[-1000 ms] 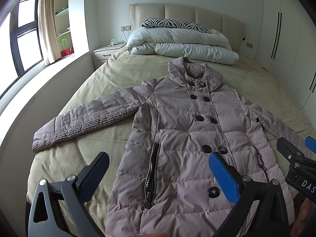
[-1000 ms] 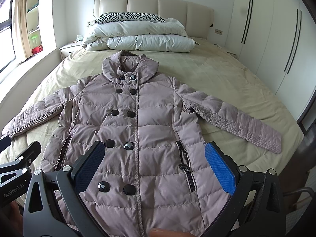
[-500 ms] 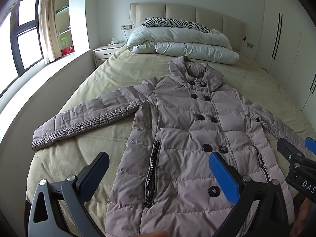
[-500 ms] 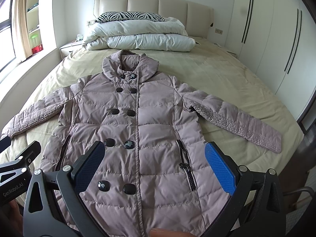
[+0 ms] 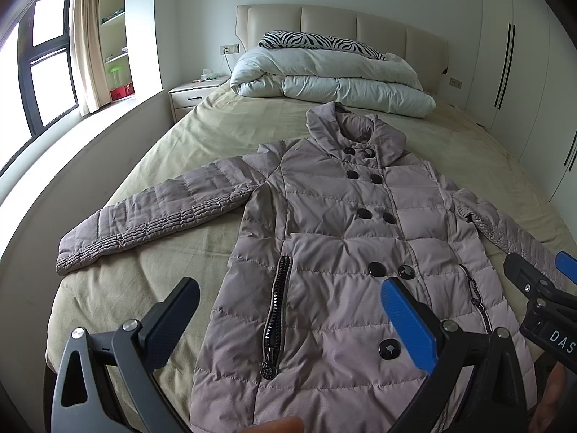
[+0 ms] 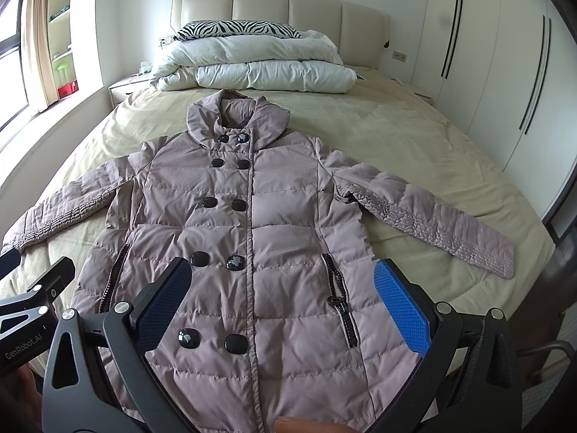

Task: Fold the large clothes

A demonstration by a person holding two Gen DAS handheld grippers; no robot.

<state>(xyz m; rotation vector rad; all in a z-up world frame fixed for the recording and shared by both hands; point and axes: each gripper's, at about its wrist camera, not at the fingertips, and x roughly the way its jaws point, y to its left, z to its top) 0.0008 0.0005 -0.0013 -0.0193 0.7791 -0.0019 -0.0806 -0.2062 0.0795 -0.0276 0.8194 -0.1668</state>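
Here both grippers' jaws gape above the coat (image 6: 274,238) hem, bare bed (image 6: 414,137) flanking it.

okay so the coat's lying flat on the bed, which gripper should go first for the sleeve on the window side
Left, probably. The left gripper is open above the coat near the hem, on the side where that sleeve stretches toward the window. The right gripper, also open, sits nearer the other sleeve.

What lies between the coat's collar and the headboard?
A folded white duvet with a zebra pillow on top, then a bare strip of sheet before the collar. The right wrist view shows it best.
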